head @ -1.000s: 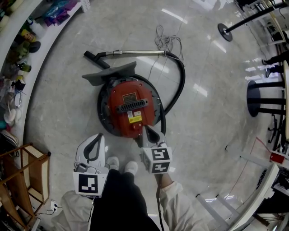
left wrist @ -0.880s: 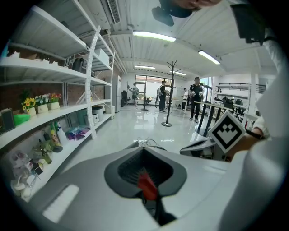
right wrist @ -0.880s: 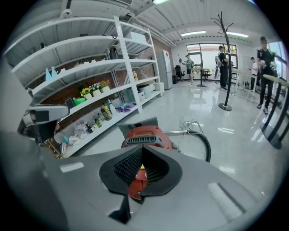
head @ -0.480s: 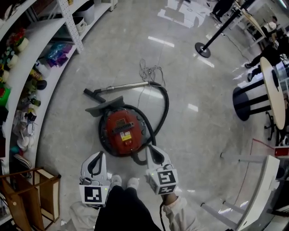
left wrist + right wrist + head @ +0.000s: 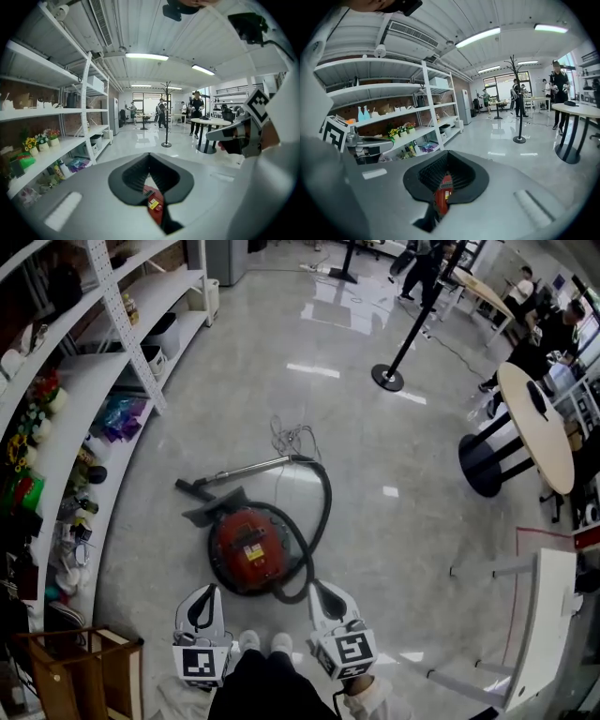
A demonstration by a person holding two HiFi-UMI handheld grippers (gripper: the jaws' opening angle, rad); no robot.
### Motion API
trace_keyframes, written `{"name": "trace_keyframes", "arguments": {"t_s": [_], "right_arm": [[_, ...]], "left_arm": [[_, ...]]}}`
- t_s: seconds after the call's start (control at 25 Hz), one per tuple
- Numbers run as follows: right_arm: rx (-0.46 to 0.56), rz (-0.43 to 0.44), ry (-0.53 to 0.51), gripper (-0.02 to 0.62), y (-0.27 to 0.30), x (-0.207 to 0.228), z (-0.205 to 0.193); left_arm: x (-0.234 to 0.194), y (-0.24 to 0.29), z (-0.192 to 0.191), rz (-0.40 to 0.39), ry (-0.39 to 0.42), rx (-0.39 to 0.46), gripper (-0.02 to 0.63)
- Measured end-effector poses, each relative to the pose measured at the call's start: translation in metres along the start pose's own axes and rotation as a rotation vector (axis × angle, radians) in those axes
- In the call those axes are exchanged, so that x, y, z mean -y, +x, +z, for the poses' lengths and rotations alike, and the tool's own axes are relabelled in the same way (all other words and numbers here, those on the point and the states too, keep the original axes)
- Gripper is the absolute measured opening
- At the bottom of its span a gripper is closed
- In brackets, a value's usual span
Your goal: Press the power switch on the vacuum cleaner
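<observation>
Vacuum cleaner [image 5: 248, 549]: down on the floor [image 5: 403, 521], round red body, dead ahead of the person's shoes [image 5: 262, 643] and well below both tools.
Left hand-held gripper [image 5: 206, 593]: jaws closed tip to tip, nothing in them. The red body only shows through the loop behind the tips, far beneath.
Right hand-held gripper [image 5: 321, 589]: same story, jaws together and empty, the red body framed in its loop too.
Hose [image 5: 324, 507]: black, curls round the body's right side, so it lies on the right gripper's line in.
Wand [image 5: 246, 468]: lies crosswise beyond the body, nozzle end to the left, well out of the way.
Power switch: too small to pick out from the head view. It is probably on top of the body near the yellow label [image 5: 153, 204], though I can't be sure.
Which way: forward and steeply down, the body sitting between the two grippers.
Nearer hand: close call. The left looks a touch nearer the red top, with no hose to cross.
Next move, as I read it: stoop and bring one closed tip down onto the top.
</observation>
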State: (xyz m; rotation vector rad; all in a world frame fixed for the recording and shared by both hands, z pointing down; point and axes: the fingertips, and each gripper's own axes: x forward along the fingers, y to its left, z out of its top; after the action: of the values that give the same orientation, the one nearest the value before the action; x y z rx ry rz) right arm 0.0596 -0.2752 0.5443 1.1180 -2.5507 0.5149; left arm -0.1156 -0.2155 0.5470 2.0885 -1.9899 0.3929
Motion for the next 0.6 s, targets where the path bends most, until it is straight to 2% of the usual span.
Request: {"name": "trace_keyframes", "arguments": {"t_s": [0.4, 0.6], "right_arm": [[0.099, -0.007, -0.024, 0.002, -0.064, -0.006, 0.056], [0.131, -0.019, -0.018, 0.001, -0.089, -0.010, 0.067]], "left_arm": [[0.025, -0.026, 0.077, -0.032, 0.055, 0.112, 0.000], [0.030, -0.044, 0.098, -0.041, 0.070, 0.149, 0.000]]}}
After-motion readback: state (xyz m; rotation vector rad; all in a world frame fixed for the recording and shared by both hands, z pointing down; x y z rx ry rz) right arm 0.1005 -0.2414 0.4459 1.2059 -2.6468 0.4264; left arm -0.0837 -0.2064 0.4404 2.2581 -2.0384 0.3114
